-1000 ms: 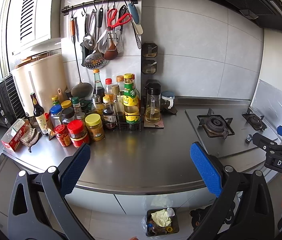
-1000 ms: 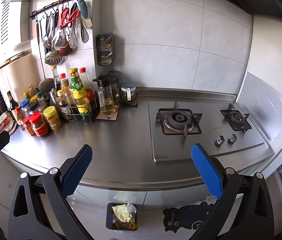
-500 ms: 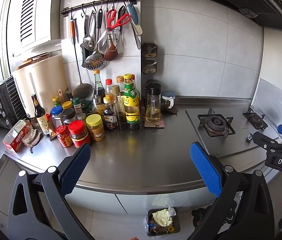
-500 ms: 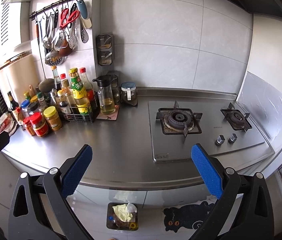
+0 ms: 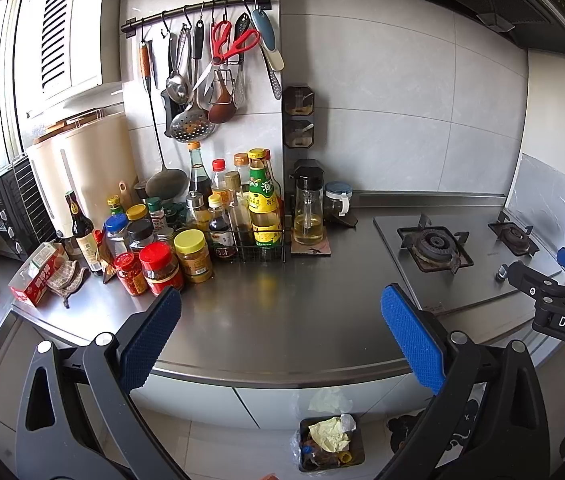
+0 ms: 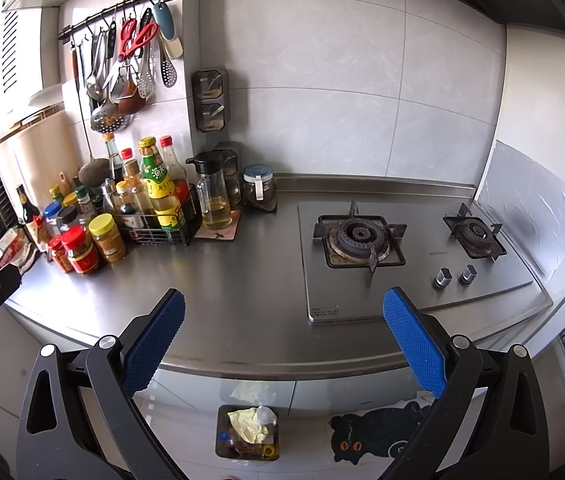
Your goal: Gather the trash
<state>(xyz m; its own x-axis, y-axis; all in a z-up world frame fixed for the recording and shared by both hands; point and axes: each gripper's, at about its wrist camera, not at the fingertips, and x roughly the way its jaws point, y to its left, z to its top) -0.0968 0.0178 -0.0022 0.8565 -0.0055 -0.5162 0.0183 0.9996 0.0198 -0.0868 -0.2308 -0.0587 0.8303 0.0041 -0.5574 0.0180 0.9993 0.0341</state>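
- Stainless counter (image 5: 282,320), grey tiled wall behind; gas hob (image 6: 414,256) set into counter's right end.
- Back-left corner of counter: crowd of condiment bottles and jars (image 5: 186,232), some in a wire rack; oil dispenser (image 5: 307,208) beside the rack.
- Utensil rail (image 5: 198,8) on wall above the bottles, with red scissors and ladles hanging.
- Trash bin (image 5: 330,442) on floor below counter's front edge, lined with a bag, crumpled yellow paper (image 6: 248,424) on top.
- Cat-pattern mat (image 6: 370,436) on floor right of the bin.
- Left gripper (image 5: 278,340): blue pads wide apart, nothing between them, above counter's front edge.
- Right gripper (image 6: 282,340): likewise spread, holding nothing.
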